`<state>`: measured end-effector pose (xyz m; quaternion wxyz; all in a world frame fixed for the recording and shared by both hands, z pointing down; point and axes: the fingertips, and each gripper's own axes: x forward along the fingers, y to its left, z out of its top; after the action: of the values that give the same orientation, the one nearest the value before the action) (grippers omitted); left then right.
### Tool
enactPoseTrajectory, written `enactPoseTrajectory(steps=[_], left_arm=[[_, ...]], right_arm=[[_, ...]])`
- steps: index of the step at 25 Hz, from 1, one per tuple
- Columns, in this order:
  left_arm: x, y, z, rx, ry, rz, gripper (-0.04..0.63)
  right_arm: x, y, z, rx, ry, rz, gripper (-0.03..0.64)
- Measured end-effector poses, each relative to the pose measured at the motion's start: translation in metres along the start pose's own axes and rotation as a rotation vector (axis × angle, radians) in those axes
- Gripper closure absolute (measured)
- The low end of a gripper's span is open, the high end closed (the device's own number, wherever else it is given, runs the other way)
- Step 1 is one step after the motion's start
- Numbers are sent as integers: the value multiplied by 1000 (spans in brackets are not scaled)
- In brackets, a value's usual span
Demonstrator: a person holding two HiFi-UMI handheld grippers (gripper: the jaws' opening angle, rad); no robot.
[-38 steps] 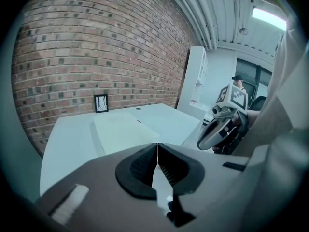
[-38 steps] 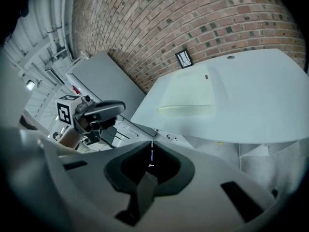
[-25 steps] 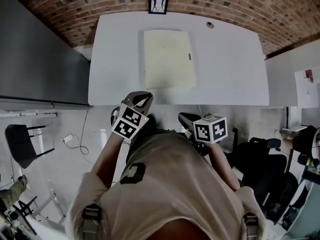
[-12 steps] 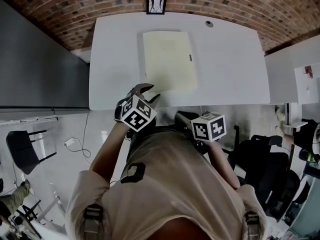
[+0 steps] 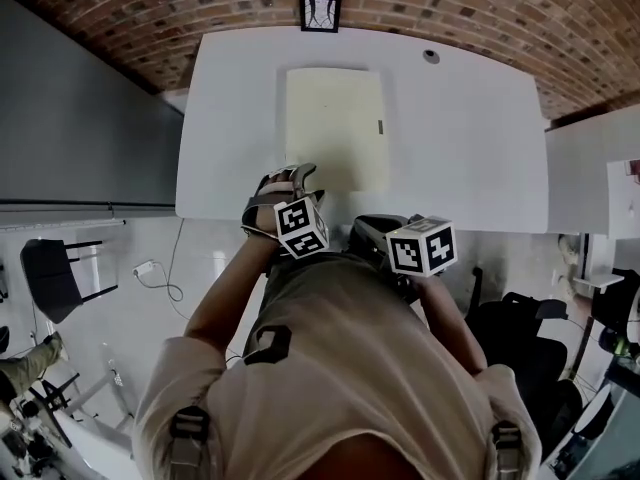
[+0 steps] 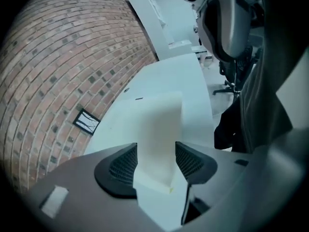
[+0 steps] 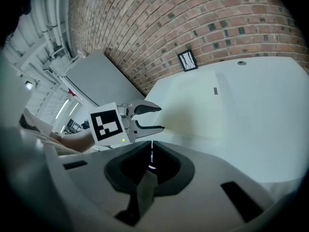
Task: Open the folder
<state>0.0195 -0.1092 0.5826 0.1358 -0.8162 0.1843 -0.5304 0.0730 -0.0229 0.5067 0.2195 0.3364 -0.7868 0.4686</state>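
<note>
Pale yellow is the folder (image 5: 335, 128). It lies flat and closed on the white table (image 5: 460, 138), a little to the left of the middle, with its long sides running away from me. On its right edge there is a small dark tab (image 5: 380, 126). Beyond the table I see red brick (image 5: 500, 8), and on the brick there is a small black frame (image 5: 320, 12).

My left gripper (image 5: 297, 173) is at the near edge of the table, just at the near left corner of the folder, and it points downward at it. Its jaws have just been opening and now they stand wide apart. In the left gripper view the folder (image 6: 159, 124) fills the gap between the two black ribbed pads (image 6: 123, 166), and its near corner sits low in this gap. The pads do not press on it, so they hold nothing. Whether the tips touch the table I cannot tell.

My right gripper (image 5: 362, 228) is to the right of the left one, in front of the near edge of the table and not over the folder. In the right gripper view its jaws are fully together. Only a thin line shows between them, and nothing is in them. This view also shows the left gripper (image 7: 158, 118) with its open jaws and its marker cube (image 7: 108, 122), just beside the near edge of the folder (image 7: 193, 110).
</note>
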Motion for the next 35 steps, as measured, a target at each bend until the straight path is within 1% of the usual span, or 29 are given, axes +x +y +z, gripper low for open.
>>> enactPoseTrajectory(steps=[3,7,11,14,16,17,18,21,31,35], left_arm=[[4,-4,4,36,8,1,356],[1,-13,10,63,0,-41,337],[9,-13,6,79,47,-24,336],[17,-14,4,87,61,-18,337],[19,-12,4,74,56,-15,339],[19,-11,5,65,53,-19,355],[20,-11,5,56,50,-28,399],[17,-12,6,36,35,-59,440],[18,-17,3,3,8,-149,468],[19,-19,2,-13,-10,-175,468]], right_arm=[[-8,-15,4,32,-3,32,611],[-12,-25,5,30,18,67,611],[-13,-34,4,20,42,88,611],[-14,-37,4,9,57,97,611],[-16,-39,4,2,62,99,611],[-17,-41,4,4,62,100,611],[-18,-43,4,8,61,101,611],[-20,-45,5,12,60,105,611],[-17,-42,7,10,50,114,611],[-16,-41,7,22,46,108,611]])
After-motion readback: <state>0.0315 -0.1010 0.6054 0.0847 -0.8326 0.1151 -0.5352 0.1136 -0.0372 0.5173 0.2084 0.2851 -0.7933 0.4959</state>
